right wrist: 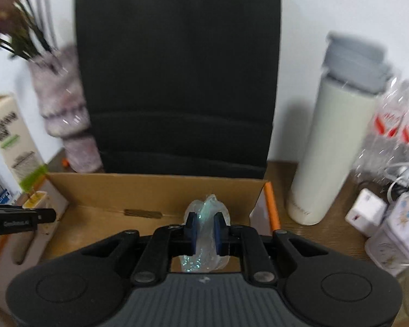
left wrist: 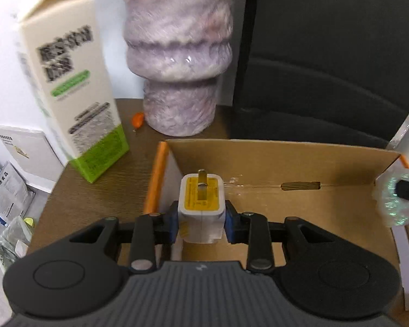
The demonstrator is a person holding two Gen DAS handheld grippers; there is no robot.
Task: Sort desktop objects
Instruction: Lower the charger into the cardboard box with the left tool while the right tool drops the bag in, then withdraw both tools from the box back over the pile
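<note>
left tongs [left wrist: 201,219]: clamped on white charger [left wrist: 201,199] over cardboard box [left wrist: 286,160] | right tongs [right wrist: 204,230]: pinching glittery wrap [right wrist: 207,209]

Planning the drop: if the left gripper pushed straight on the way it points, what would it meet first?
Most likely the cardboard box: its floor or far wall lies just beyond the white charger that the left gripper holds. Depth is unclear.

Two wrist fisheyes, both tipped steeply down into one cardboard box.

The left view looks close over its own tongs [left wrist: 201,222] at the box's [left wrist: 259,152] left end. The right view sits over its tongs [right wrist: 204,231] at the right end. Both share the box, the black chair back [left wrist: 327,68], the furry vase [left wrist: 177,54] and the carton [left wrist: 73,95].
</note>
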